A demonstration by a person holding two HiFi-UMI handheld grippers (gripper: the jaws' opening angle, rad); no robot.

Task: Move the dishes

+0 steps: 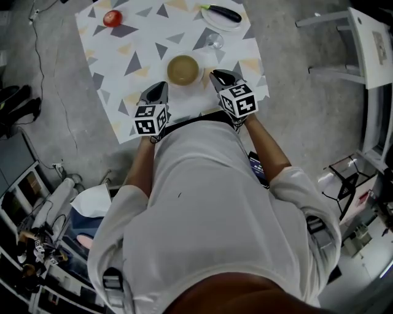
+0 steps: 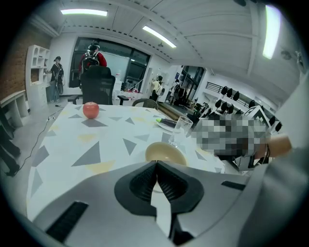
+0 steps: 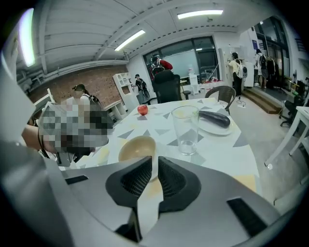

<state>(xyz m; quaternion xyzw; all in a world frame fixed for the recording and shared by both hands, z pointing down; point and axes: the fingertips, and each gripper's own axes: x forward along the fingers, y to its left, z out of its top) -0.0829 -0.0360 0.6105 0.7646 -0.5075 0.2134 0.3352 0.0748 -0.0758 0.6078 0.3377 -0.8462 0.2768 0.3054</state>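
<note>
A table [image 1: 116,67] covered with a white cloth printed with grey and yellow triangles is seen from above. A tan bowl [image 1: 183,69] is set near the edge closest to the person. The left gripper [image 1: 158,91] and the right gripper [image 1: 222,78] are held over that edge, one on either side of the bowl, near it but not touching it.

In the left gripper view, the left gripper [image 2: 156,165] is seen clenched, its ribbed pads pressed together at the tips with nothing between them. The bowl [image 2: 165,153] is seen just beyond the jaws, empty and upright. In the right gripper view, the right gripper [image 3: 154,161] is drawn in to what appears to be a thin slit, and nothing is grasped. The bowl [image 3: 137,147] lies just ahead of it, slightly left.

A clear drinking glass [image 3: 186,129] is stood upright behind the bowl. Further back, a white plate [image 3: 217,126] is placed with a dark aubergine [image 3: 214,118] laid on it. A round red fruit [image 1: 112,18], possibly a tomato, is set at the far corner, well apart from the dishes. A white chair [image 1: 362,37] is placed on the floor to the right of the table.
</note>
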